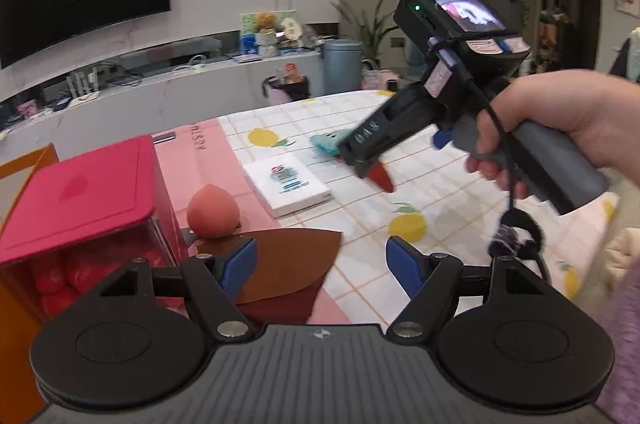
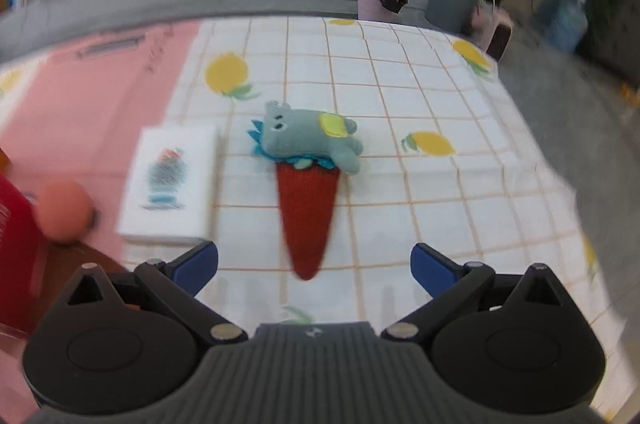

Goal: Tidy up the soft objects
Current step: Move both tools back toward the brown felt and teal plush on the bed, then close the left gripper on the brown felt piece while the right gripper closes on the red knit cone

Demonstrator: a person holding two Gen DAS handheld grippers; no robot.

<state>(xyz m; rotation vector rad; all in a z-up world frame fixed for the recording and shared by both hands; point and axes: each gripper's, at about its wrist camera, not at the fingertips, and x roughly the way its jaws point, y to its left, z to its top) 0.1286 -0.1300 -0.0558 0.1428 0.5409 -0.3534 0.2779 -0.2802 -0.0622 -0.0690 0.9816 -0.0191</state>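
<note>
Right gripper [image 2: 314, 264] stands wide open above the tablecloth [image 2: 400, 184], empty; the plush carrot toy [image 2: 308, 180] lies mid-table just ahead. Left gripper [image 1: 320, 264], also wide and empty, alone shows the red-lidded box [image 1: 80, 196] holding red items near the table's left edge, peach-shaped toy [image 1: 212, 212] beside it.

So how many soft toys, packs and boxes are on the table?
Soft toys: 2, the plush animal and the red carrot
Peach sponge: 1
Tissue pack: 1
Red box: 1
Total: 5
</note>
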